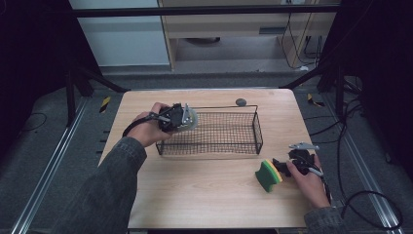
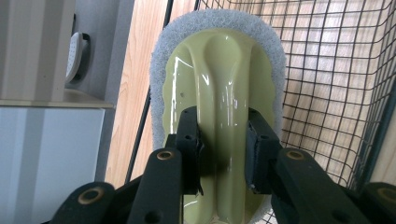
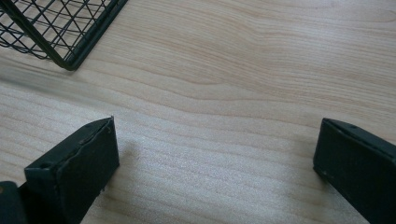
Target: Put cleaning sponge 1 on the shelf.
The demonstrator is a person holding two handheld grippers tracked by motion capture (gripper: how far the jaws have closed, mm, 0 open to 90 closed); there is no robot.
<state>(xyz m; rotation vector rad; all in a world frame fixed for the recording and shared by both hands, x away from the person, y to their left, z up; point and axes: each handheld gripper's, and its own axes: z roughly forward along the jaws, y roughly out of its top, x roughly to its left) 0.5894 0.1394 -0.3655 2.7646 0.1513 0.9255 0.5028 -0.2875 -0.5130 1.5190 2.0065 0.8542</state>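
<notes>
Left gripper clamped on the pale green plastic scrubber with the grey-white scouring pad edge; both pads squeeze the raised centre ridge of its handle. Seen from above, my left gripper holds the scrubber up at the left end of the black wire mesh basket, roughly level with the basket's rim, pad face towards the basket interior. From the gripper's own camera the scrubber stands upright with basket mesh just behind and to one side of it; can't tell if the pad touches the wire.

Right gripper released: jaws wide apart, bare wood between them, nothing gripped. A corner of the basket sits ahead of it. From above, my right gripper is well clear of the basket's right front corner, low near the light wooden table.

Green sponge with a yellow layer stands on edge just beside the right gripper's tips, on the basket side of it; contact unclear.

Small dark round object lies behind the basket's rear edge, near the table's far side.
</notes>
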